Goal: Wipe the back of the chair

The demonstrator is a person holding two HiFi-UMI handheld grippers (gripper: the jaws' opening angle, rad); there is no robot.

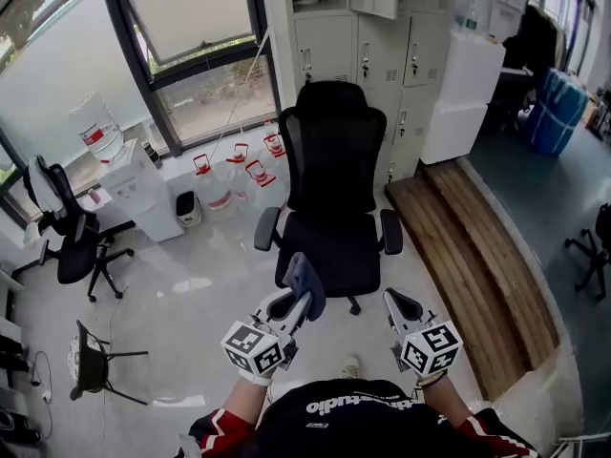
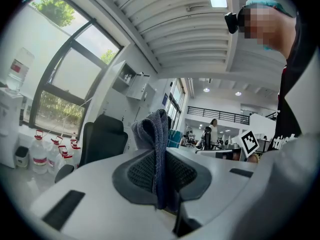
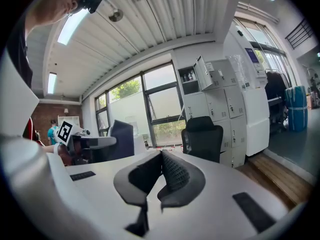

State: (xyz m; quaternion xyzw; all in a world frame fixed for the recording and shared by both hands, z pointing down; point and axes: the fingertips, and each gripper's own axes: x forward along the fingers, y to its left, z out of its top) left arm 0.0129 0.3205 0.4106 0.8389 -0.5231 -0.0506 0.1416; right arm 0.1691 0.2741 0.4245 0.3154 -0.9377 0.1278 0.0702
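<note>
In front of me, apart from both grippers, the black chair (image 1: pixel 334 160) stands on the floor, its seat turned toward me. My left gripper (image 1: pixel 298 303) is clenched on a folded blue-grey cloth (image 1: pixel 306 284). My right gripper (image 1: pixel 401 305) is closed, with nothing between its jaws.

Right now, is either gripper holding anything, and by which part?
The left gripper pinches a grey-blue cloth by a fold; its bunched end sticks out past the tips. The right gripper is shut, empty.
</note>
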